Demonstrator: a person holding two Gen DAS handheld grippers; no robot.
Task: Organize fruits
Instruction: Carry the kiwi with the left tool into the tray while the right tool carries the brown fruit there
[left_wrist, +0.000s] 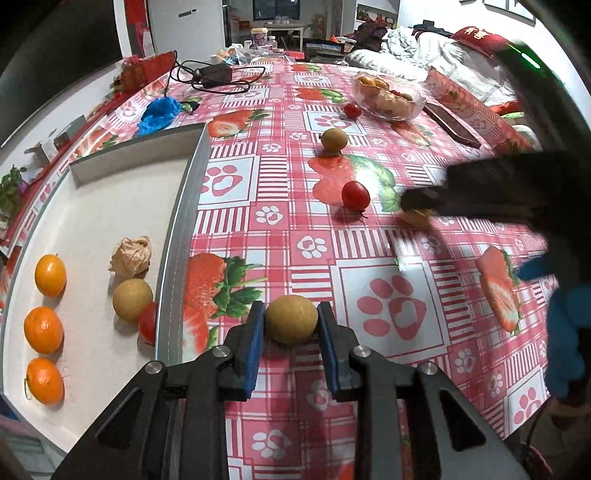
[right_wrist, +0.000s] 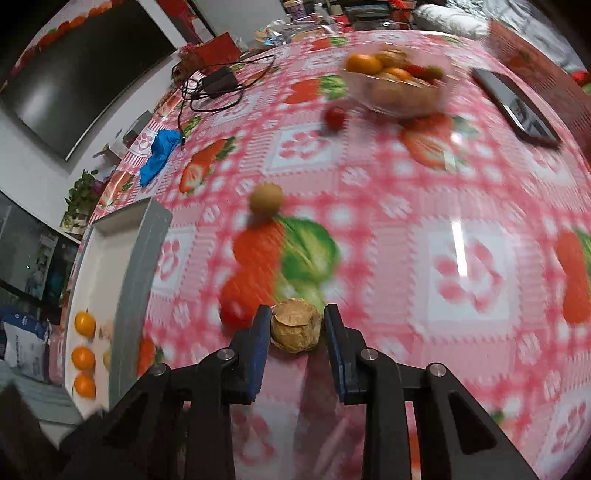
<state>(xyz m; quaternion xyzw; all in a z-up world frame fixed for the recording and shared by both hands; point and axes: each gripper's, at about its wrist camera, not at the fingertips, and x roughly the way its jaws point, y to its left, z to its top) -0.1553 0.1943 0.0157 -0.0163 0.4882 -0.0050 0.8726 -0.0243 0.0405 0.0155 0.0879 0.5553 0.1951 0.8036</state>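
Observation:
My left gripper (left_wrist: 291, 323) is shut on a round tan-green fruit (left_wrist: 291, 319), just right of the white tray's rim (left_wrist: 177, 236). The tray holds three oranges (left_wrist: 43, 329), a tan fruit (left_wrist: 132, 300), a papery husked fruit (left_wrist: 131, 254) and a red tomato (left_wrist: 149, 322). My right gripper (right_wrist: 297, 328) is shut on a papery husked fruit (right_wrist: 295, 325) above the tablecloth; it shows blurred in the left wrist view (left_wrist: 419, 206). Loose on the cloth lie a red tomato (left_wrist: 355, 194), a tan fruit (left_wrist: 334, 139) and another tomato (left_wrist: 352, 110).
A glass bowl (left_wrist: 388, 98) of mixed fruit stands far on the table. A phone (right_wrist: 517, 107) lies to its right. A blue cloth (left_wrist: 159, 114) and a black charger with cable (left_wrist: 210, 75) lie at the far left. A dark screen (right_wrist: 74, 66) hangs on the wall.

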